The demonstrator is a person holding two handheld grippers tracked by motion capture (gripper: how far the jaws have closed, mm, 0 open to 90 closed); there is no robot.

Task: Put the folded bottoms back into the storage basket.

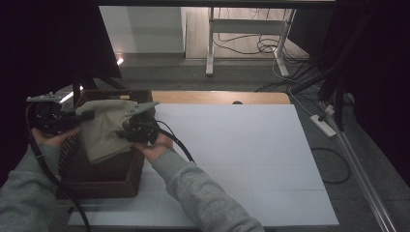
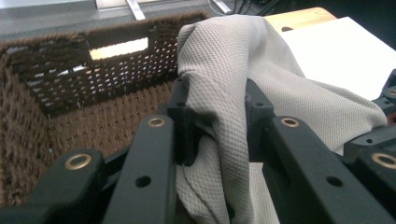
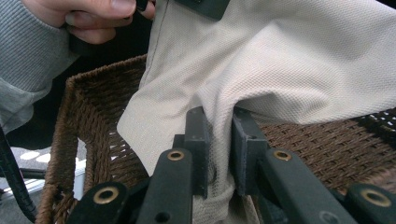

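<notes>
A beige knitted cloth hangs over the brown wicker basket at the table's left side, held up by both grippers. My left gripper grips its left edge, and in the left gripper view the cloth is pinched between the black jaws of that gripper. On the cloth's right edge is my right gripper. The right gripper view shows a fold of cloth clamped between the jaws of this gripper, with the basket below.
A white sheet covers the wooden table to the right of the basket. Beyond the table's far edge stand a desk frame and cables on the floor. A power strip lies off the right edge.
</notes>
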